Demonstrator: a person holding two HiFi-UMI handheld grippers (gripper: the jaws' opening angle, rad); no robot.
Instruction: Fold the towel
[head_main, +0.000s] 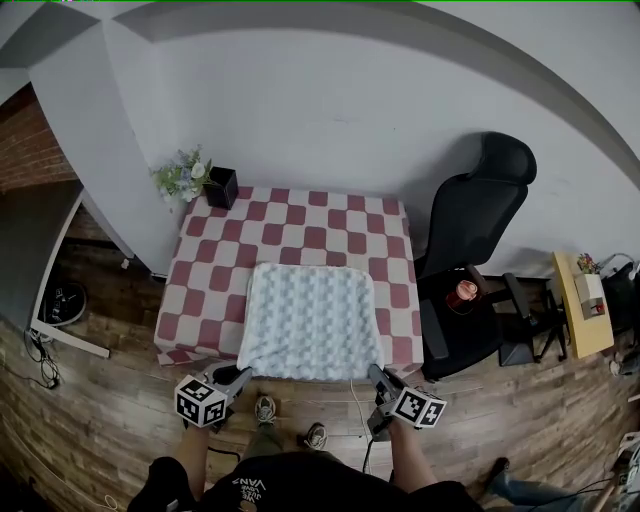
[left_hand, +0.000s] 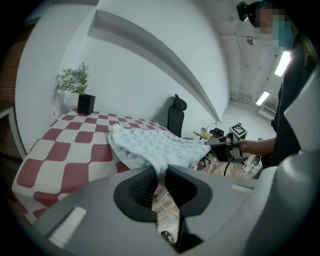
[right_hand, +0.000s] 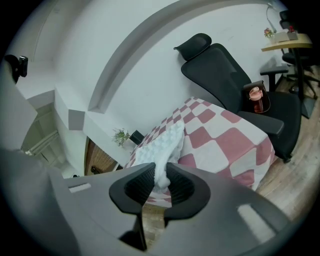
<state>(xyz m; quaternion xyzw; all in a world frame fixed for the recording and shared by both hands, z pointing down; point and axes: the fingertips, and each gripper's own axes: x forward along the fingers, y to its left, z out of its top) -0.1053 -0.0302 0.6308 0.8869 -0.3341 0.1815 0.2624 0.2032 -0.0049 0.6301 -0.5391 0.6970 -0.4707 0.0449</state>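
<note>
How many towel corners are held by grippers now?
2. The left gripper pinches the towel at its near left corner; the right gripper pinches the near right corner.

Your right gripper (right_hand: 161, 181) has its jaws pinched on a corner of the pale, bumpy towel (right_hand: 169, 145), which stretches from them onto the red-and-white checked table (right_hand: 227, 137). A potted plant (right_hand: 122, 136) stands at the table's far corner. Just beside the table is a black office chair (right_hand: 225, 70), with a red cup (right_hand: 256, 100) on its seat.

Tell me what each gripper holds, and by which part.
Both hold the towel: the left gripper pinches its near left corner, the right gripper its near right corner.
</note>
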